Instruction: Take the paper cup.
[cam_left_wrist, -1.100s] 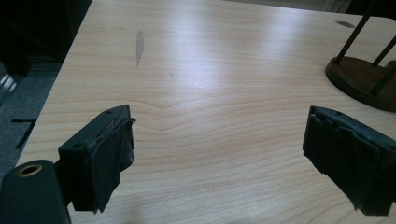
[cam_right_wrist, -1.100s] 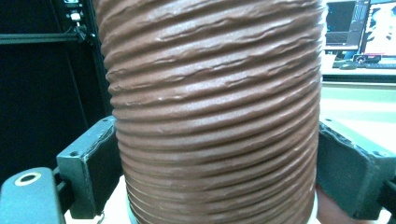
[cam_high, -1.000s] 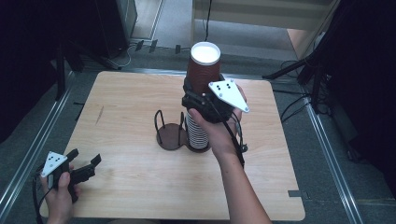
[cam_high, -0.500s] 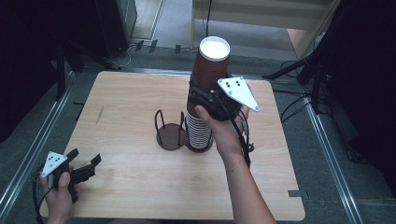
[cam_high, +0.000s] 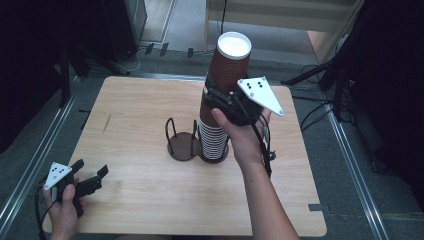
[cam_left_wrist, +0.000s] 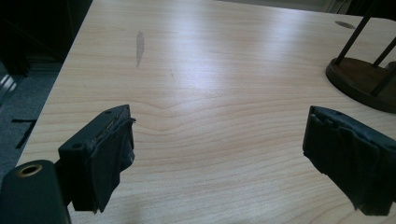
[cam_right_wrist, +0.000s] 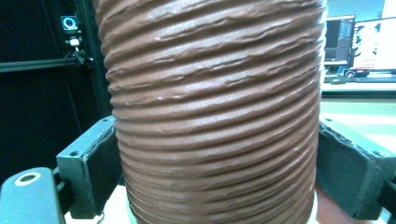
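Right gripper (cam_high: 216, 102) is clamped on a brown ribbed paper cup (cam_high: 226, 70), its pads pressed against both sides of the cup wall in the right gripper view. That cup is raised upright above the stack of cups (cam_high: 212, 137), which stands in the right ring of a dark wire cup holder (cam_high: 182, 145) near the middle of the wooden table (cam_high: 135, 115). Left gripper (cam_high: 92, 176) sits at the near left corner, jaws spread apart with nothing between them, above bare tabletop.
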